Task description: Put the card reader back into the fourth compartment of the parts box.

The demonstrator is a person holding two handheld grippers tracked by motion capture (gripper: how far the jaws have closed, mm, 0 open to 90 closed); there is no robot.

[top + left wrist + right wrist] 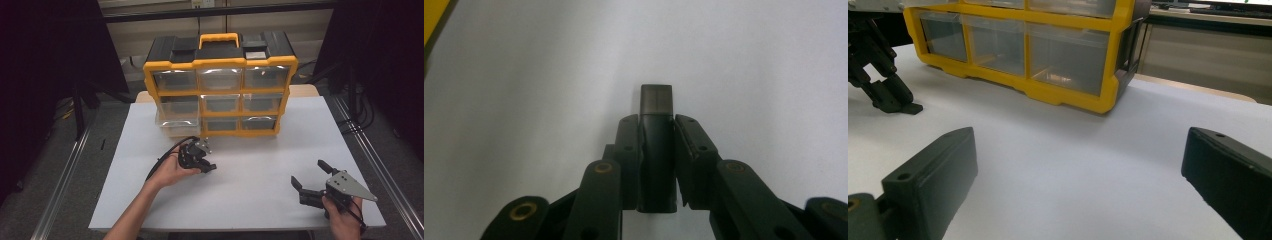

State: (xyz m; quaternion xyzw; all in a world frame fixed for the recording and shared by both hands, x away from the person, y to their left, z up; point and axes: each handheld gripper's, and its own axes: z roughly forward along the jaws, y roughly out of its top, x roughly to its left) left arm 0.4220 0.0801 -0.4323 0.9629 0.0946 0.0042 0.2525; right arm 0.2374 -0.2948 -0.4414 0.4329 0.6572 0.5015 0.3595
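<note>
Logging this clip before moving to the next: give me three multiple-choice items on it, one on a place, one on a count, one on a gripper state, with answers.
1. Where is the pulled-out clear drawer of the yellow organiser?
A. top right
B. lower left
C. middle centre

2. How many drawer columns does the organiser have?
A. two
B. three
C. four

3. What state is the left gripper in?
A. wide open, holding nothing
B. shut on a small dark block
C. lying loose on the table

Answers:
1. B, that drawer juts forward at the organiser's lower left in the high view.
2. B, each row shows three fronts.
3. B, the left gripper view shows both jaws pressed against the block's sides.
</note>
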